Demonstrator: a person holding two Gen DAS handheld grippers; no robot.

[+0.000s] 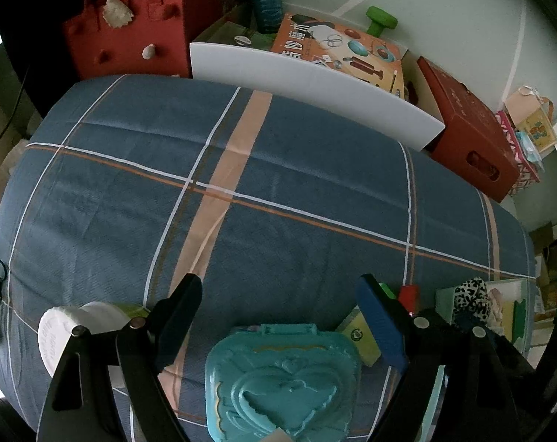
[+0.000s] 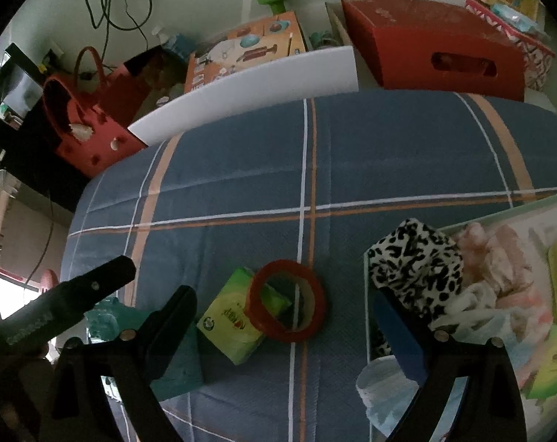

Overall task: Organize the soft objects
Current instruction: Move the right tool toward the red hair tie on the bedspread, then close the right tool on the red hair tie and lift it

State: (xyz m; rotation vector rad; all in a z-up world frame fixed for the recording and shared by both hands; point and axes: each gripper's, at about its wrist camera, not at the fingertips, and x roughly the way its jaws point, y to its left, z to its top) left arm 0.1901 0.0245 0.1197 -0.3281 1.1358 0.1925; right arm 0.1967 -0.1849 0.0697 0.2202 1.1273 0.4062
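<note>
Leopard-print cloth [image 2: 418, 261] drapes over the near-left corner of a pale storage box [image 2: 499, 213] holding other soft fabrics, touching the right gripper's [image 2: 289, 316] right finger. Its jaws are spread wide, holding nothing. A green tissue pack [image 2: 230, 326] with unreadable red lettering lies between them, under a red ring [image 2: 287, 300]. The left gripper [image 1: 278, 305], also open and empty, hovers over a teal heart-embossed case [image 1: 282, 383].

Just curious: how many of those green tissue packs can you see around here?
2. One green tissue pack lies on the blue bedspread, partly under the red tape ring. Another sits inside the storage box on the right. More may be hidden under the cloths.
</note>
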